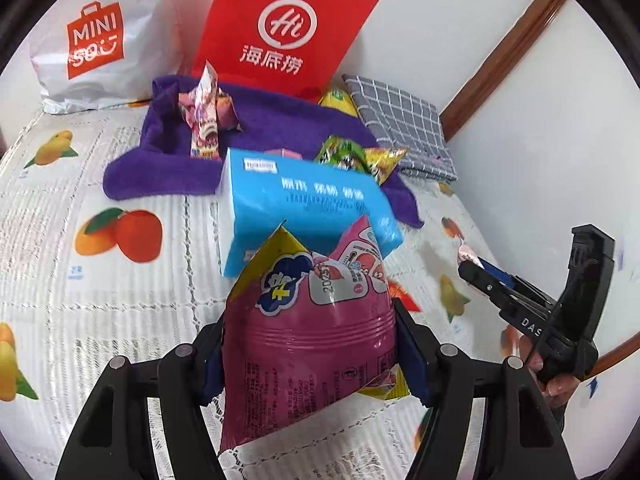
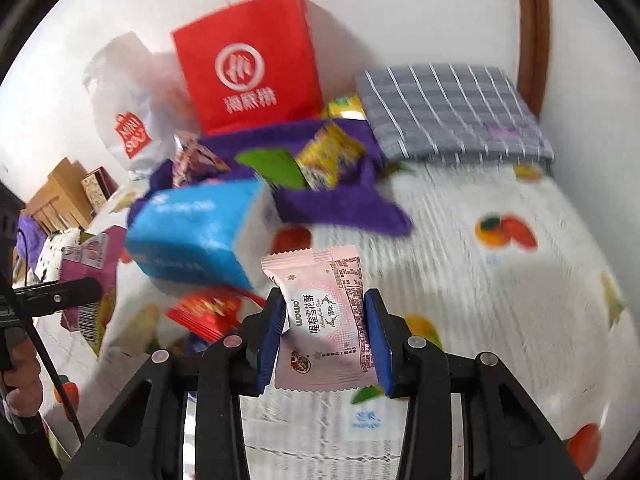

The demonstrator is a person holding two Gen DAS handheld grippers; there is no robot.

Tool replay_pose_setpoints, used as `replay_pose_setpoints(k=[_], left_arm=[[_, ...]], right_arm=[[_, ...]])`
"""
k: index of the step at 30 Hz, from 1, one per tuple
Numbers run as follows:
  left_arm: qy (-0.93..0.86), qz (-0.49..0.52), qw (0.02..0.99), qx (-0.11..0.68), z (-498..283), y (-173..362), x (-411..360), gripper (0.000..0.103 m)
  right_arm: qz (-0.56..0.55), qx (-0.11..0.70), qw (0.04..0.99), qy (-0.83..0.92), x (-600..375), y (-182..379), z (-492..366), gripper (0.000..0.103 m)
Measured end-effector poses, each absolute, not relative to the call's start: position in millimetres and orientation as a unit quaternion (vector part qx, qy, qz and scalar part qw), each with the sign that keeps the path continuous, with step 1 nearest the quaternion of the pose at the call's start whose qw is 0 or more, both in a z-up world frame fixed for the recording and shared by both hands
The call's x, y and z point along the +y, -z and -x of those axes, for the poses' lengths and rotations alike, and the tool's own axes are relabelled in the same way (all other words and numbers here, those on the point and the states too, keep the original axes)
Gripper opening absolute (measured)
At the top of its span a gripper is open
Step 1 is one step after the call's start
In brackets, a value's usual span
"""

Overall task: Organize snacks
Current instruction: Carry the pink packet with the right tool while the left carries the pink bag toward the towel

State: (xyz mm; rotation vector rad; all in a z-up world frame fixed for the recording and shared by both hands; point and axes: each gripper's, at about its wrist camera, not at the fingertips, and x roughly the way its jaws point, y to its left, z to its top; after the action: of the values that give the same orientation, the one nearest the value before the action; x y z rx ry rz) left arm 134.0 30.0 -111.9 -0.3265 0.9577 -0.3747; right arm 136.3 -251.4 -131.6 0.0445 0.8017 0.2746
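Observation:
In the left wrist view my left gripper (image 1: pixel 308 352) is shut on a large pink snack bag (image 1: pixel 308 332), its blue pads pressing both sides. In the right wrist view my right gripper (image 2: pixel 324 332) is shut on a small pale pink snack packet (image 2: pixel 324 320), held above the fruit-print cover. A purple towel (image 1: pixel 168 152) farther back carries pink packets (image 1: pixel 204 116) and green and yellow packets (image 1: pixel 352 156). A red packet (image 2: pixel 208 312) lies on the cover left of my right gripper. The right gripper (image 1: pixel 476 272) also shows at the right of the left wrist view.
A blue tissue pack (image 1: pixel 300 200) lies just beyond the pink bag. A red paper bag (image 1: pixel 280 28) and a white shopping bag (image 1: pixel 96 40) stand against the wall. A folded grey checked cloth (image 1: pixel 404 120) lies at the back right. Wooden furniture (image 2: pixel 60 196) shows far left.

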Motion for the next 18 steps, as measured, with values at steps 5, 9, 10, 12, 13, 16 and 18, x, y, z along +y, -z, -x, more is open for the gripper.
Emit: replay_pose_setpoints(k=[5, 9, 10, 12, 13, 16, 18], left_arm=[[0.188, 0.160, 0.862, 0.442, -135, 95, 34, 0.068], [0.189, 0.153, 0.866, 0.436, -142, 86, 35, 0.068], [0.190, 0.154, 0.867, 0.434, -143, 83, 37, 0.068], [0.192, 0.153, 0.868, 0.432, -148, 79, 38, 0.068], [0.193, 0.152, 0.869, 0.430, -150, 77, 39, 0.068], [0.194, 0.146, 0.871, 0.428, -158, 72, 39, 0.068], [0.195, 0.144, 0.871, 0.428, -161, 71, 39, 0.068]], right_arm=[[-0.016, 0.370, 0.917, -0.147, -232, 104, -138, 0.040], [-0.022, 0.359, 0.920, -0.154, -224, 86, -143, 0.040], [-0.024, 0.358, 0.921, -0.155, -222, 82, -144, 0.040], [-0.027, 0.354, 0.922, -0.154, -221, 75, -148, 0.040], [-0.028, 0.354, 0.922, -0.153, -221, 72, -150, 0.040], [-0.032, 0.351, 0.924, -0.147, -221, 65, -154, 0.040], [-0.035, 0.350, 0.925, -0.143, -222, 61, -157, 0.040]])
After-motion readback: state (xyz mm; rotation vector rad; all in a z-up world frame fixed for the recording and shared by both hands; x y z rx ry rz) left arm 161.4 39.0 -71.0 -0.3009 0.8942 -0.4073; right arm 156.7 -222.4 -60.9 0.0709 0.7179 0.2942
